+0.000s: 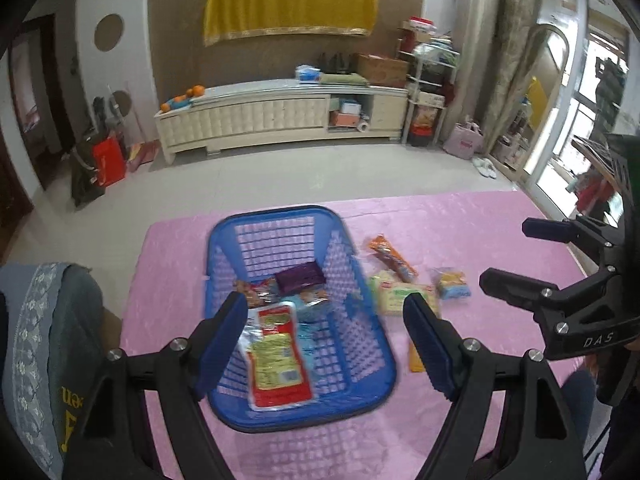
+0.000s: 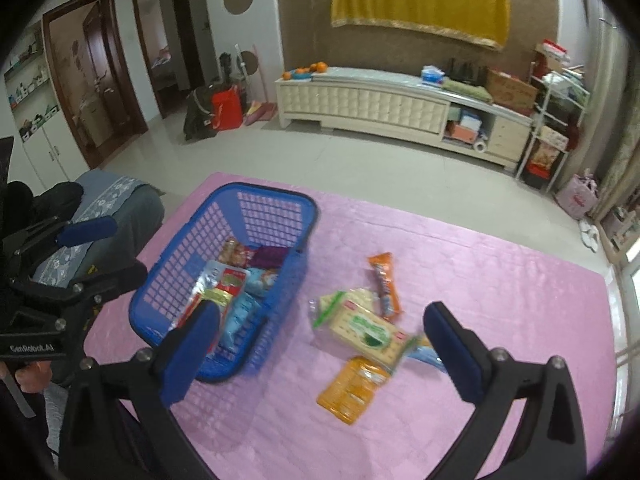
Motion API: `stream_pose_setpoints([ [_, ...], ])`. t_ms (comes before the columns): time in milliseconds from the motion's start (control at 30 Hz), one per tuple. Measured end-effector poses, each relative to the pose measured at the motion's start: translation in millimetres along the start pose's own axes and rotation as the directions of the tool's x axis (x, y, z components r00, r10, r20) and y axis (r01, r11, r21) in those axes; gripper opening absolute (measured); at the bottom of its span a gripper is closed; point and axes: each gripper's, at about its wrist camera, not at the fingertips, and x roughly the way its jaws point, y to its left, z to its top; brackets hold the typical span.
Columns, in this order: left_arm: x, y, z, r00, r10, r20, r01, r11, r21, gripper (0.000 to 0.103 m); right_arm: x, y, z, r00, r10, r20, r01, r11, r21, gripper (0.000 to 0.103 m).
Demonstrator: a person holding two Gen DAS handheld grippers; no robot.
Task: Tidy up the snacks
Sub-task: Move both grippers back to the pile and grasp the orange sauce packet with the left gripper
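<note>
Both grippers spread, empty: left gripper (image 1: 326,344) above blue basket (image 1: 362,390); right gripper (image 2: 326,354) over cracker pack (image 2: 366,334) beside basket; grip pack's long edges squarely, lift clear of rim

Snack packets (image 2: 362,332) lie right of the basket (image 2: 264,196) holding others.
</note>
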Motion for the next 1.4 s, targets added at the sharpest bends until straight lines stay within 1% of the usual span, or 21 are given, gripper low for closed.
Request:
stream_pose_setpoints([
  [67, -1.7, -15.0, -3.1, 0.999, -0.051, 0.014, 0.051, 0.998, 0.033, 0.087, -7.0, -10.7, -10.1, 1.0, -0.02, 0.007, 0.02, 1.0, 0.016, 0.103],
  [133, -0.5, -29.3, -4.7, 0.998, -0.059, 0.016, 0.058, 0.996, 0.067, 0.09, -13.8, -25.2, -23.5, 0.999, -0.054, 0.004, 0.053, 0.998, 0.042, 0.103],
  [167, 0.3, -39.1, -6.4, 0.998, -0.055, 0.016, 0.053, 0.994, 0.091, 0.094, -16.0, -30.0, -27.7, 0.998, -0.064, 0.004, 0.064, 0.997, 0.05, 0.103],
  [200, 1.3, -46.4, -7.6, 0.999, -0.049, 0.015, 0.047, 0.993, 0.107, 0.103, -19.1, -38.0, -34.2, 0.997, -0.081, 0.002, 0.081, 0.995, 0.066, 0.103],
  [267, 5.1, -63.8, -11.1, 0.999, -0.045, 0.012, 0.043, 0.99, 0.132, 0.103, -24.3, -47.5, -45.0, 0.995, -0.1, -0.003, 0.1, 0.991, 0.084, 0.103],
  [467, 19.5, -99.9, -26.4, 0.998, -0.067, -0.018, 0.069, 0.987, 0.145, 0.103, -35.5, -68.8, -80.5, 0.989, -0.151, -0.008, 0.151, 0.983, 0.108, 0.103],
  [567, 29.8, -116.7, -36.3, 0.996, -0.079, -0.039, 0.084, 0.984, 0.154, 0.103, -36.0, -79.2, -95.5, 0.989, -0.147, -0.012, 0.148, 0.98, 0.132, 0.103],
  [667, 38.8, -132.3, -47.8, 0.996, -0.079, -0.043, 0.086, 0.982, 0.17, 0.103, -34.4, -86.6, -108.9, 0.988, -0.152, -0.007, 0.152, 0.978, 0.143, 0.103],
  [767, 53.6, -143.7, -60.1, 0.993, -0.087, -0.076, 0.098, 0.983, 0.153, 0.103, -26.0, -92.9, -126.8, 0.988, -0.155, -0.016, 0.156, 0.977, 0.147, 0.103],
  [900, 70.0, -151.5, -77.0, 0.99, -0.091, -0.113, 0.105, 0.986, 0.13, 0.103, -14.2, -106.2, -151.8, 0.984, -0.17, -0.045, 0.175, 0.966, 0.188, 0.103],
  [1100, 98.9, -153.4, -89.6, 0.981, -0.101, -0.168, 0.119, 0.988, 0.1, 0.103, 2.9, -120.0, -177.1, 0.981, -0.18, -0.077, 0.193, 0.956, 0.221, 0.103],
  [1233, 120.3, -153.9, -93.4, 0.971, -0.111, -0.211, 0.131, 0.988, 0.078, 0.103, 14.6, -127.4, -184.7, 0.977, -0.192, -0.094, 0.209, 0.95, 0.231, 0.103],
  [1400, 147.0, -155.9, -95.7, 0.966, -0.083, -0.243, 0.113, 0.987, 0.111, 0.103, 35.1, -137.2, -187.3, 0.979, -0.167, -0.116, 0.191, 0.951, 0.245, 0.103],
])
